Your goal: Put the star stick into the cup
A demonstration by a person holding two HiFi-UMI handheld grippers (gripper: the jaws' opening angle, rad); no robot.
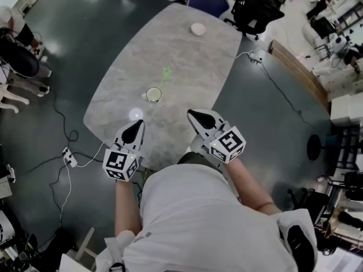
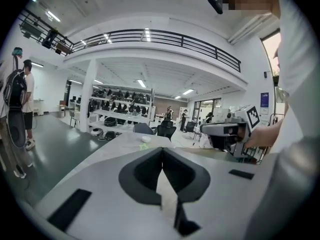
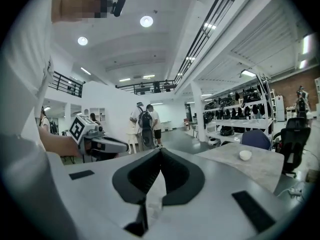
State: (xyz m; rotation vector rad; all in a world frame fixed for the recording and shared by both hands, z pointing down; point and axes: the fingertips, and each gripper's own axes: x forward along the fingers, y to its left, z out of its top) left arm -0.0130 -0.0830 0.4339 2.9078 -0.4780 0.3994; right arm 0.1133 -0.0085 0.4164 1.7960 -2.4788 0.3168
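Head view: left gripper (image 1: 136,124), jaws pressed together and empty, hangs at the near edge of the table (image 1: 187,55). At its 1 o'clock stands the cup (image 1: 153,95). The green star stick (image 1: 165,72) slants from the cup's rim, long axis toward 1 o'clock, star end farthest; whether its foot sits inside is unclear. Right gripper (image 1: 194,115), jaws likewise closed on nothing, is at the cup's 4 o'clock.

star stick (image 1: 165,71) seemingly green; table (image 1: 198,67) marbled grey
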